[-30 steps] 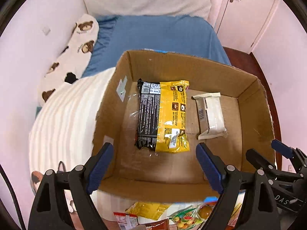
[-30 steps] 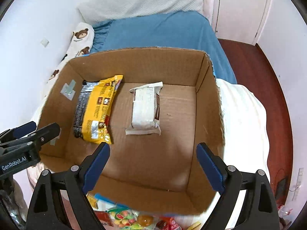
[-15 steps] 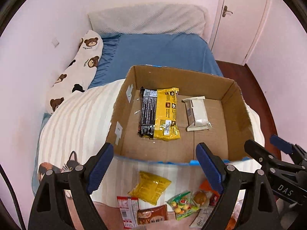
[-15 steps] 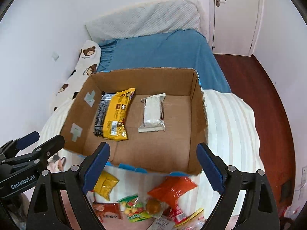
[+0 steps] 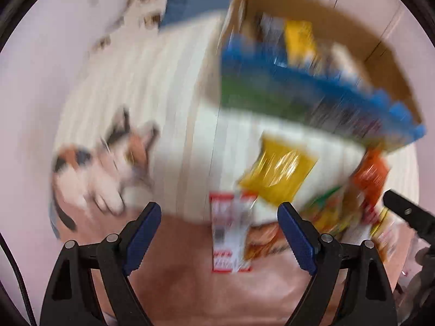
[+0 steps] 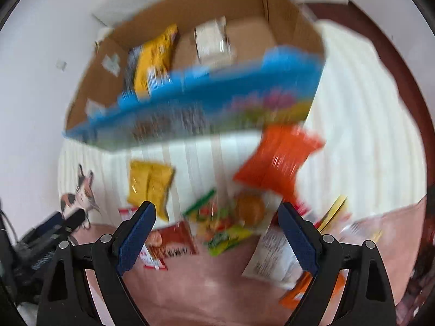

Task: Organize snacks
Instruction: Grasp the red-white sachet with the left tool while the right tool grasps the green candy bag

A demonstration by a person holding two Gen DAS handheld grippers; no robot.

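Both views are blurred by motion. A cardboard box (image 5: 386, 62) (image 6: 288, 19) with a blue printed front stands on the bed and holds a yellow-and-black packet (image 6: 155, 59) and a white packet (image 6: 212, 40). Loose snacks lie in front of it: a yellow bag (image 5: 277, 171) (image 6: 149, 182), an orange bag (image 6: 277, 163), a red-and-white packet (image 5: 231, 233), a green-and-yellow candy bag (image 6: 220, 231). My left gripper (image 5: 217, 233) hangs open above the red-and-white packet. My right gripper (image 6: 217, 233) hangs open above the candy bag. Neither holds anything.
A striped cream blanket (image 6: 359, 114) with a cat print (image 5: 108, 168) covers the bed, with a pink cover (image 6: 195, 285) near me. The other gripper shows at the edge of each view (image 5: 407, 217) (image 6: 49, 231). Dark wooden floor (image 6: 407, 62) lies to the right.
Both grippers have pulled back from over the box and dropped toward the snack pile in front of it. The box has slid to the top of both views. Jaws stay open.
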